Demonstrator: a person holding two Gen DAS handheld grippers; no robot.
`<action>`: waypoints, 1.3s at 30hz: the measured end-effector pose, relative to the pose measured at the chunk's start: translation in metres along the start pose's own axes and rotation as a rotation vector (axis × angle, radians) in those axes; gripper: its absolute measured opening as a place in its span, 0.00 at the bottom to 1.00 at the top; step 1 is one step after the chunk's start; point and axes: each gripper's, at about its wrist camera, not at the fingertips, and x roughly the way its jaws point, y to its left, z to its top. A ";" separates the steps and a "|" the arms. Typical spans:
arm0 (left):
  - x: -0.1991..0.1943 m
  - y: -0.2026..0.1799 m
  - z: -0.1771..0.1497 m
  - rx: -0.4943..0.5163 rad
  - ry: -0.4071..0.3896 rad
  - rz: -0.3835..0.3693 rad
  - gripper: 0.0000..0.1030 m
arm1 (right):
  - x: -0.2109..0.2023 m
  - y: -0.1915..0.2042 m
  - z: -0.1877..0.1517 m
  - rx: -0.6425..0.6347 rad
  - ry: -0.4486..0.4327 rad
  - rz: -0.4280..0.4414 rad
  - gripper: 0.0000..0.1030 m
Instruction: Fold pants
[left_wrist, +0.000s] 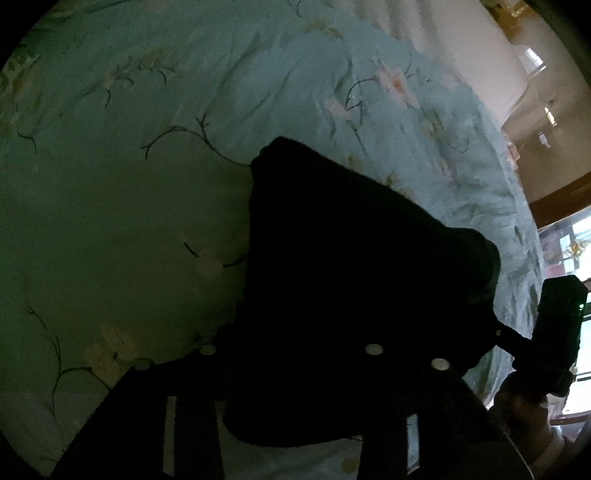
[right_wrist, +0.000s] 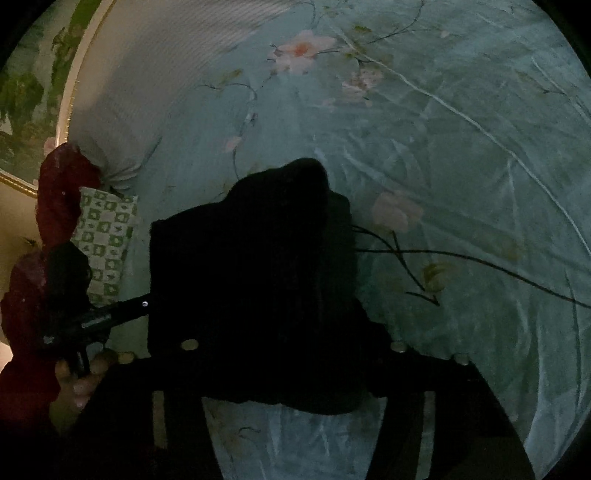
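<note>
Black pants (left_wrist: 351, 266) sat bunched on the pale blue floral bedspread (left_wrist: 147, 184), between both tools. My left gripper (left_wrist: 295, 369) and right gripper (right_wrist: 295, 369) were buried in dark cloth; couldn't tell whether either was pinching it. Green checked pillow (right_wrist: 107, 240) lay beside the pants.

Matt black cloth pants (left_wrist: 351, 258) lie on a smooth, faintly glossy floral cotton bedsheet (left_wrist: 129, 184).
</note>
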 end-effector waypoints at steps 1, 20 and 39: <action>-0.003 0.000 -0.001 -0.004 -0.004 -0.003 0.29 | -0.002 0.003 0.001 -0.008 -0.001 0.012 0.44; -0.095 0.059 0.034 -0.152 -0.214 0.035 0.24 | 0.028 0.097 0.072 -0.204 -0.014 0.143 0.39; -0.093 0.130 0.056 -0.276 -0.242 0.150 0.25 | 0.114 0.160 0.106 -0.331 0.096 0.161 0.39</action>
